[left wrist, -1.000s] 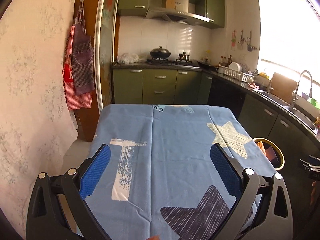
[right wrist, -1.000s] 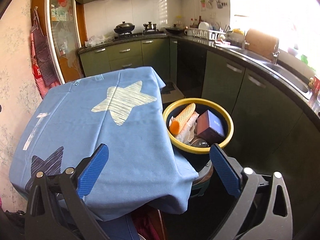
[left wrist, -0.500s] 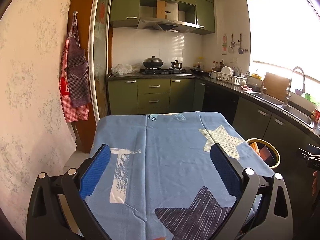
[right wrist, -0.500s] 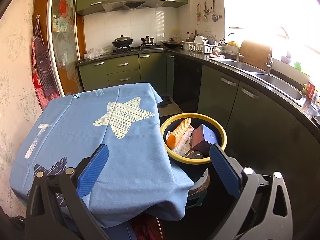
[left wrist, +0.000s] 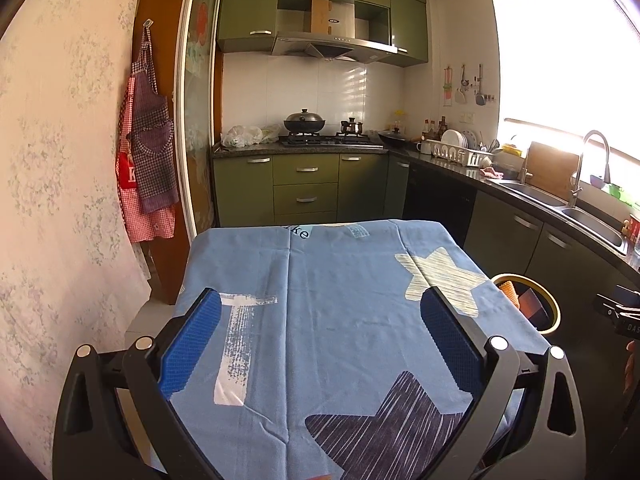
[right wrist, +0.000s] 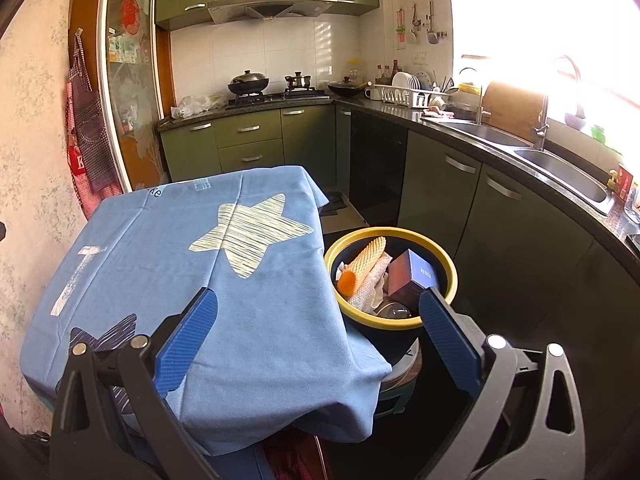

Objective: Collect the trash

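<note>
A yellow-rimmed dark bin [right wrist: 448,264] stands on the floor right of the table; it holds an orange ridged tube [right wrist: 362,266], white crumpled wrapping [right wrist: 370,286] and a dark purple box [right wrist: 412,276]. From the left wrist view only part of the bin [left wrist: 554,308] shows past the table edge. My right gripper [right wrist: 318,314] hovers open above the table's near right corner, nothing between its blue pads. My left gripper [left wrist: 320,312] is open too, held above the blue star-print tablecloth [left wrist: 332,300], with nothing in it.
The tablecloth [right wrist: 180,264] drapes over the table's corner near the bin. Green cabinets [right wrist: 440,184] with a dark counter and sink [right wrist: 560,168] run along the right. A stove with a pot [left wrist: 305,122] is at the back. Aprons [left wrist: 148,152] hang on the left wall.
Both grippers have pulled back and tilted upward, so the table and bin sit lower and smaller in view. Both stay open.
</note>
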The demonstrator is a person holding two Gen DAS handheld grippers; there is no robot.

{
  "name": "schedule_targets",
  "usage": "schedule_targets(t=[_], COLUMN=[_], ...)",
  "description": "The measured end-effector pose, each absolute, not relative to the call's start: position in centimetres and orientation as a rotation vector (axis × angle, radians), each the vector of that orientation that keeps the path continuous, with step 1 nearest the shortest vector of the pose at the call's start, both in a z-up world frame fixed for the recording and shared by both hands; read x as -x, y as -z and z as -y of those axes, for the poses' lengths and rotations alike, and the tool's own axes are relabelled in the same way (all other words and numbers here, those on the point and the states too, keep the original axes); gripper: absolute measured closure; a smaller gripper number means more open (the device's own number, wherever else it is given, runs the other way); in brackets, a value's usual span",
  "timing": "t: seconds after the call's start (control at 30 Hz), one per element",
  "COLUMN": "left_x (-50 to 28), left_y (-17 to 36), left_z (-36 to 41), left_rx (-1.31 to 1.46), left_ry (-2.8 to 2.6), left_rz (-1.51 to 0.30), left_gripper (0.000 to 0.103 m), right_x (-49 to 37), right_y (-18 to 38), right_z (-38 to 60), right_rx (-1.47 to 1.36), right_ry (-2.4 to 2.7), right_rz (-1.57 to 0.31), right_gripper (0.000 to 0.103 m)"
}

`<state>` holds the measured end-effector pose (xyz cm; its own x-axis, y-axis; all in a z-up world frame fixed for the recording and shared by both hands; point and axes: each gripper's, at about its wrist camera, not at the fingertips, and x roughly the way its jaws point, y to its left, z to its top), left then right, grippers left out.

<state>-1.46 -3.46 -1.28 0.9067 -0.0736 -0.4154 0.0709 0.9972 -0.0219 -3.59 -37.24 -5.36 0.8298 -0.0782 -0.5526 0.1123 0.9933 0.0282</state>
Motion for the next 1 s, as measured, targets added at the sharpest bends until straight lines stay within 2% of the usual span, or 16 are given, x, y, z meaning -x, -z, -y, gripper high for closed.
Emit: schedule_targets(t=[1.0], left_x=[1.23], left_y=[1.35], left_z=[3.86], left_rx=[-0.009], left_ry=[0.092], left_rz=[-0.430], left_gripper=[0.005], right_x=[3.41], right_y=[5.24], right_z=[37.18], right_rx=[-0.063], right_ry=[0.103], right_rz=[-0.580], right_gripper=[0.007])
